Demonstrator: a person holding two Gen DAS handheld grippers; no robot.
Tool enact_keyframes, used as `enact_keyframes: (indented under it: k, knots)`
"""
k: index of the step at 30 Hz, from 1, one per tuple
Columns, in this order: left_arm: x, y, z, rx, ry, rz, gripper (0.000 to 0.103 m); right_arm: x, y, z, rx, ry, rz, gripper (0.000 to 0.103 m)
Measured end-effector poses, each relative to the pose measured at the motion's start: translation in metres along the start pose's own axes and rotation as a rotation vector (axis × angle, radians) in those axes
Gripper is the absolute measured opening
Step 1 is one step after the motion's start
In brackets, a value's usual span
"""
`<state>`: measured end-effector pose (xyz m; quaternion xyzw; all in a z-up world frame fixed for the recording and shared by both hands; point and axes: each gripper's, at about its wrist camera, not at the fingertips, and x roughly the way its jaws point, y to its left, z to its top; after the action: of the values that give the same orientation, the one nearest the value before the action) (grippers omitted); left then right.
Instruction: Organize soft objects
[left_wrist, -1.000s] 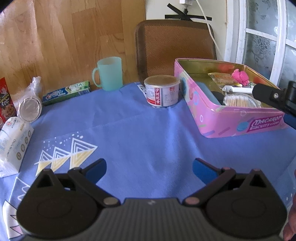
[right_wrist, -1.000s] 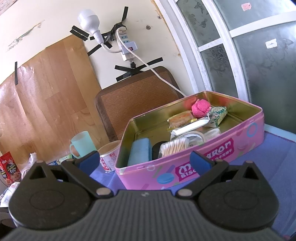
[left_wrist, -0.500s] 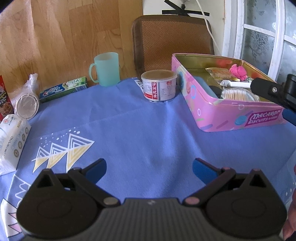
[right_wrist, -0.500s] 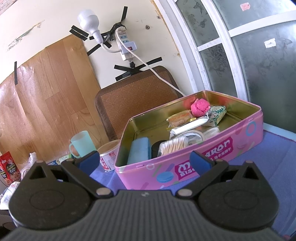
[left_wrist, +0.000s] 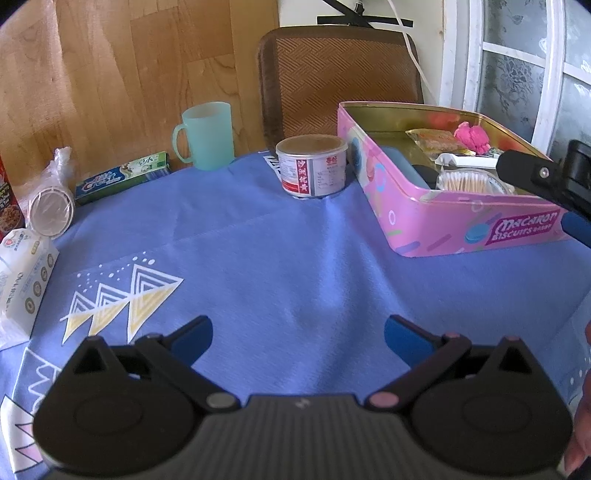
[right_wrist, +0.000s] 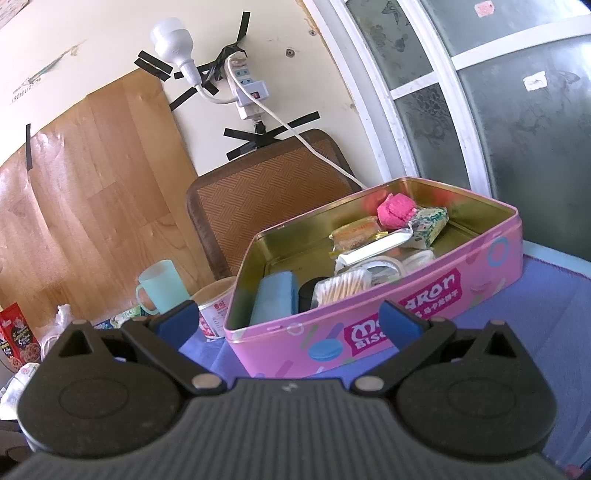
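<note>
Both claws stand apart and empty: the left claw (left_wrist: 297, 330) has drawn back over the worktop's (left_wrist: 280, 266) near edge, while the pink tin (right_wrist: 388, 325) at its right edge already holds the soft objects (right_wrist: 395, 210).

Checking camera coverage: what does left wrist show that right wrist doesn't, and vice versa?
Left wrist only: the triangle print on the blue tablecloth, the white packet, and the right gripper's finger over the tin.

Right wrist only: the taped power strip, the bulb, and the green-speckled packet inside the tin.

Both: pink biscuit tin, mint mug, can, pink soft lump.
</note>
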<state>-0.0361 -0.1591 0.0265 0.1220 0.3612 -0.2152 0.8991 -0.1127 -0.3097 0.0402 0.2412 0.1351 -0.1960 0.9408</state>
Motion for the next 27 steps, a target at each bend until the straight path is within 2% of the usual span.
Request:
enact_keyframes:
  k: [27]
  knots:
    - [-0.0025,-0.0014,-0.0002,0.005,0.0,-0.004,0.103,-0.0034,-0.0003,-0.0009,0.006,-0.005,-0.007,0.103]
